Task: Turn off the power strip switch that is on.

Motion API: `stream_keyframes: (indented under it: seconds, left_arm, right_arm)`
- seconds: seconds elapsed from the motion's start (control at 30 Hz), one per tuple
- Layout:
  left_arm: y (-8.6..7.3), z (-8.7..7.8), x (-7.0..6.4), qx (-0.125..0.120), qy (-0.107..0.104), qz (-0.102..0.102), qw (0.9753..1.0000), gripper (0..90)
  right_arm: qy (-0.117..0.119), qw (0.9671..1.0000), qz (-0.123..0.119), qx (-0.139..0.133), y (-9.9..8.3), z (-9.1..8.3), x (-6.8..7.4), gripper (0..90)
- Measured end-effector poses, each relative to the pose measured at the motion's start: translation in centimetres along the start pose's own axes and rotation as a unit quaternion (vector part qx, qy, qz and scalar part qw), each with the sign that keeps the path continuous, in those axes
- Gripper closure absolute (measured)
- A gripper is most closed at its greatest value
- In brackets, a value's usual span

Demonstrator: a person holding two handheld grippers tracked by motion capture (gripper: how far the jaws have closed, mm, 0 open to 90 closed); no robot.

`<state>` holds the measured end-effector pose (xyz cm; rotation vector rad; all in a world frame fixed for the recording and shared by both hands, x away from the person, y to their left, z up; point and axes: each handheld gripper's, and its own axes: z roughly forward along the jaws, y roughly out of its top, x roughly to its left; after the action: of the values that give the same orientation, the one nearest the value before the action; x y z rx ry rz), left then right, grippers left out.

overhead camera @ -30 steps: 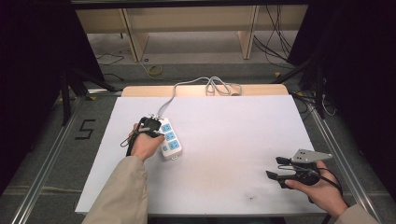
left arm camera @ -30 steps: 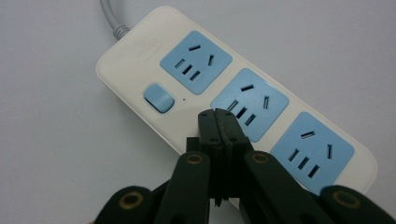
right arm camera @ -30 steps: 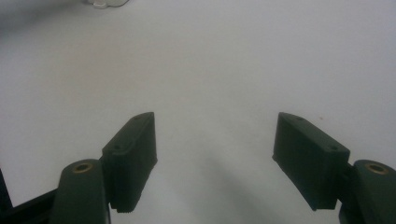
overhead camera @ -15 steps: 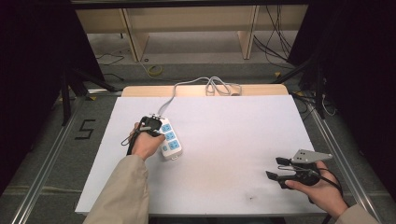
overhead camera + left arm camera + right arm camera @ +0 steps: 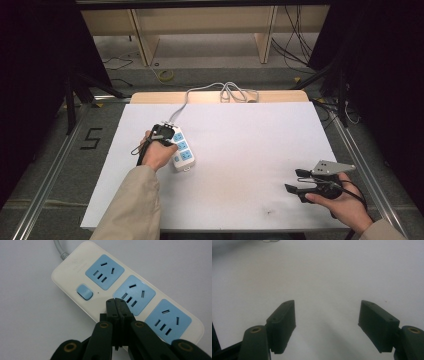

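Left gripper (image 5: 116, 301): black two-jaw tool, jaws pressed together with nothing between them, tips poised over the power strip beside its switch. Whether the tips touch the casing cannot be told from the left gripper view; they appear just above or lightly on it.

Right gripper (image 5: 296, 181): black two-jaw tool with grey three-cornered top plate, jaws spread wide, holding nothing. Position: well apart from the power strip, toward the near right corner of the white sheet (image 5: 250, 150), resting low in the hand.

Power strip (image 5: 125, 290): cream-white oblong plastic casing, three pale blue socket faces in a row, one pale blue rocker switch (image 5: 84, 292) set beside the socket nearest the cable end. Lies flat on the white sheet, left of centre in the high view (image 5: 183, 150). No plug in any socket.

Grey cable (image 5: 220, 91): runs from the power strip's far end to a loose coil on the bare wooden edge (image 5: 150, 97) beyond the sheet.

Progress, judged: the closed left tips are aimed near the switch, slightly off it toward the middle socket, which suggests a press of the switch is in hand. Approach looks done; the press itself, and any withdrawal, appear left to do. The switch's on or off position is not readable. The right gripper has no part yet.
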<state>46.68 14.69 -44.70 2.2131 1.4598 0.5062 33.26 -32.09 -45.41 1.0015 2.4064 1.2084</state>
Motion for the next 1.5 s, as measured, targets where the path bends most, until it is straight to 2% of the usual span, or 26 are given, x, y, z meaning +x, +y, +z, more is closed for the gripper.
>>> stream_keyframes:
  seconds: [0.13,0.3,0.63,0.8,0.87,1.0,1.23,1.5]
  left_arm:
    - [0.05,0.01,-0.02,0.002,0.0,0.0,1.0,90.0]
    - [0.22,0.04,-0.15,0.009,0.007,0.009,0.9999,90.0]
    - [0.24,0.07,-0.09,0.01,0.003,0.003,0.9999,90.0]
    - [0.33,0.14,-0.26,0.014,0.009,0.011,0.9998,90.0]
    - [0.33,0.16,-0.29,0.013,-0.007,0.0,0.9999,90.0]
    - [0.37,0.14,-0.43,0.016,-0.001,0.005,0.9999,90.0]
    - [0.34,0.14,-0.29,0.015,-0.006,-0.006,0.9999,90.0]
    - [0.34,0.14,-0.33,0.014,-0.004,-0.007,0.9999,90.0]
  right_arm:
    - [0.002,1.0,0.0,0.001,0.0,0.05,0.05,30.0]
    - [0.002,1.0,-0.002,0.004,-0.01,0.07,0.06,30.0]
    - [0.004,1.0,0.0,0.005,-0.02,0.14,0.11,30.0]
    - [0.005,1.0,-0.001,0.004,-0.01,0.17,0.15,30.0]
    - [0.006,1.0,-0.003,0.005,-0.01,0.16,0.14,30.0]
    - [0.006,1.0,-0.002,0.005,0.0,0.2,0.15,30.0]
    - [0.006,1.0,-0.003,0.005,-0.02,0.13,0.13,30.0]
    - [0.006,1.0,-0.004,0.005,0.01,0.12,0.16,30.2]
